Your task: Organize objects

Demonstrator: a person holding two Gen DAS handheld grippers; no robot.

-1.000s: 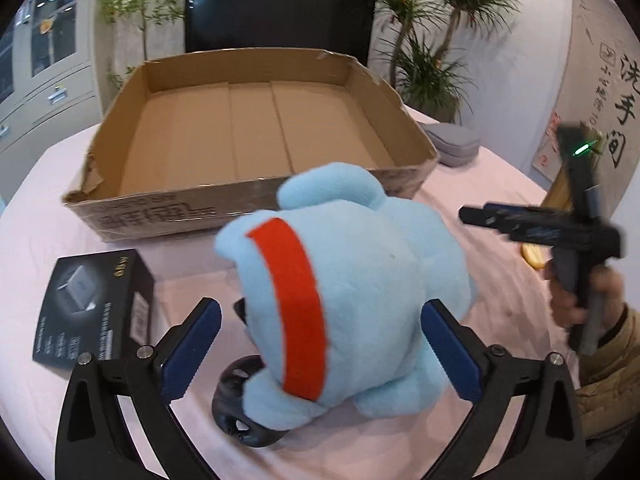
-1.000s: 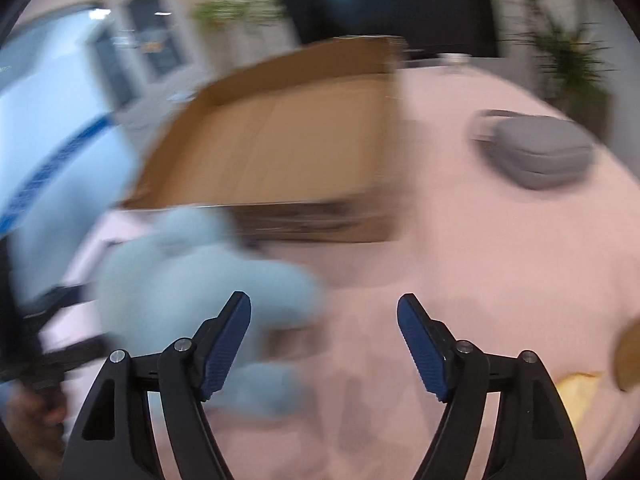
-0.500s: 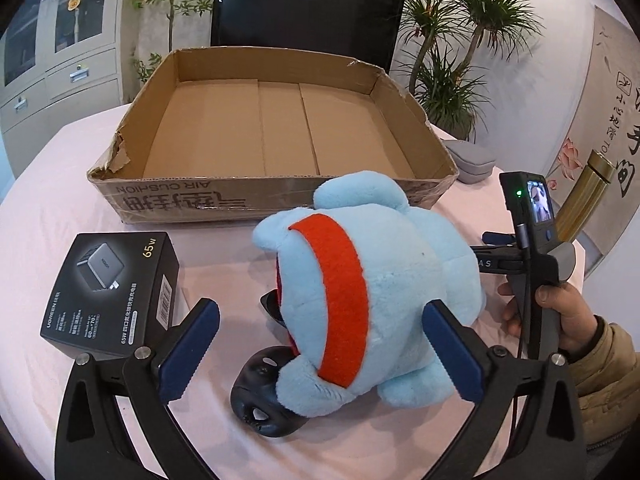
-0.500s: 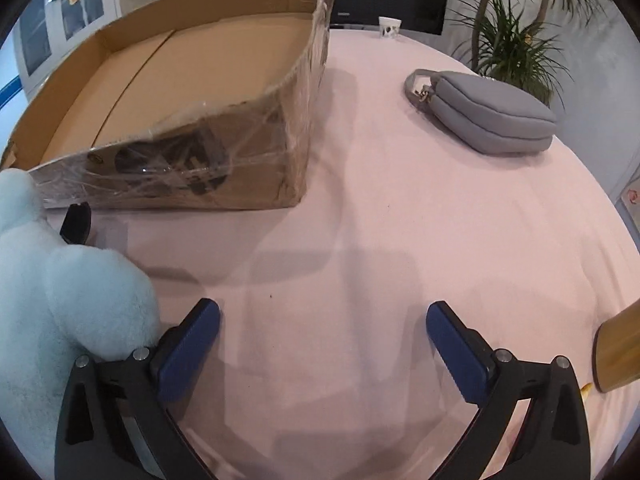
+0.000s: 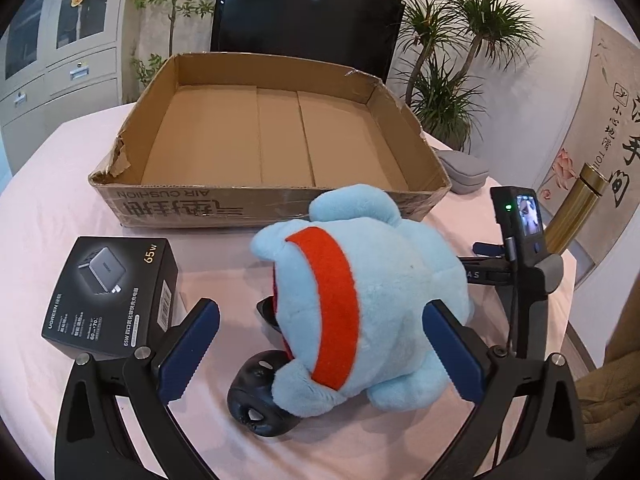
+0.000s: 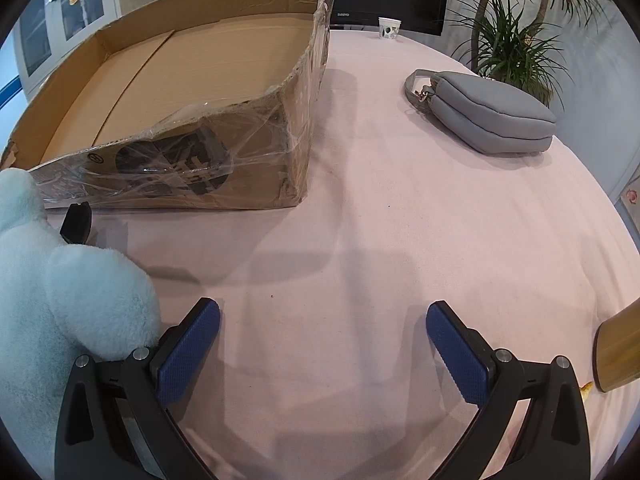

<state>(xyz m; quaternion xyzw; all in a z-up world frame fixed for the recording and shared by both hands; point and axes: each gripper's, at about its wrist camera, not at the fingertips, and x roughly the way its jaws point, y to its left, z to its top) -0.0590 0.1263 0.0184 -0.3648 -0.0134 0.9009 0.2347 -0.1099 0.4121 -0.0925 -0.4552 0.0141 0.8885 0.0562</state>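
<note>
A light blue plush toy point(image 5: 368, 300) with a red band lies on the pink tablecloth, between the wide-open fingers of my left gripper point(image 5: 320, 348); the pads do not touch it. A black round object point(image 5: 260, 396) sits under its front. An open, empty cardboard box point(image 5: 264, 148) stands behind it. A black charger box point(image 5: 112, 296) lies at the left. My right gripper point(image 6: 322, 346) is open and empty over bare cloth, with the plush toy point(image 6: 60, 300) at its left and the cardboard box point(image 6: 192, 92) beyond.
A grey pouch point(image 6: 488, 116) lies at the far right of the table. A gold cylinder point(image 5: 572, 208) stands at the right edge and also shows in the right wrist view point(image 6: 620, 352). A small white cup point(image 6: 389, 27) stands at the far edge. Plants, a screen and cabinets stand behind.
My left gripper has drawn back and risen a little, so the plush toy looks smaller. My right gripper has swung right, away from the plush toy, and come to rest lower.
</note>
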